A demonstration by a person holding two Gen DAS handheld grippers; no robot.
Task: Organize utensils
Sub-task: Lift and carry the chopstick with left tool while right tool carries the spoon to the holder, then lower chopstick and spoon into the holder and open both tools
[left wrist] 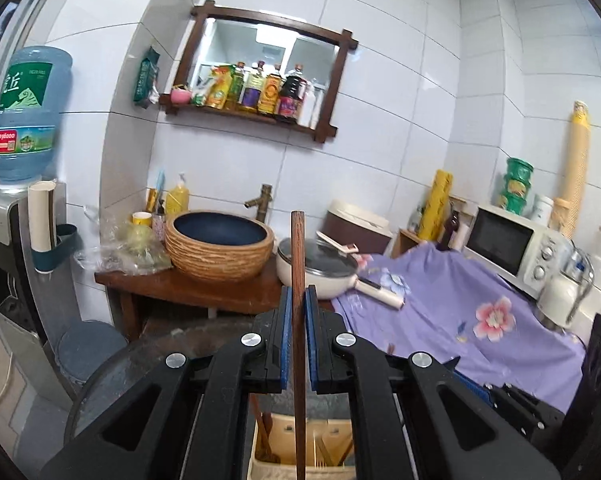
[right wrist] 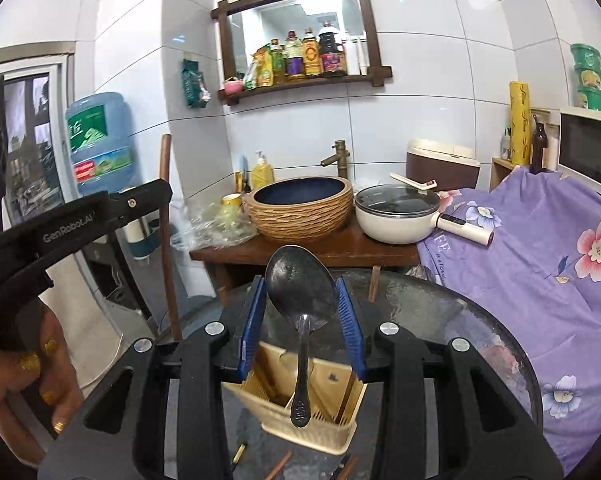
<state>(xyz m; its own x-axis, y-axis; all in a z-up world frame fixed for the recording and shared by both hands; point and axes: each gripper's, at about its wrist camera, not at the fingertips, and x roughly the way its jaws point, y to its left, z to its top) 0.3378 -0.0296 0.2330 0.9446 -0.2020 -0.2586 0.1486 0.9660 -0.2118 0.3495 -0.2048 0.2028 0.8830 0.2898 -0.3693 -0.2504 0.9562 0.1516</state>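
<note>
My left gripper is shut on a brown wooden chopstick, held upright above the beige utensil holder. The same chopstick and the left gripper show at the left of the right wrist view. My right gripper is shut on a metal spoon, bowl up between the blue pads, handle hanging down over the beige utensil holder. The holder has compartments and holds some chopsticks. Loose chopsticks lie on the round glass table in front of the holder.
Behind the table is a wooden stand with a woven basin, a white lidded pot and plastic bags. A purple floral cloth covers the right side. A microwave and a water dispenser stand at the edges.
</note>
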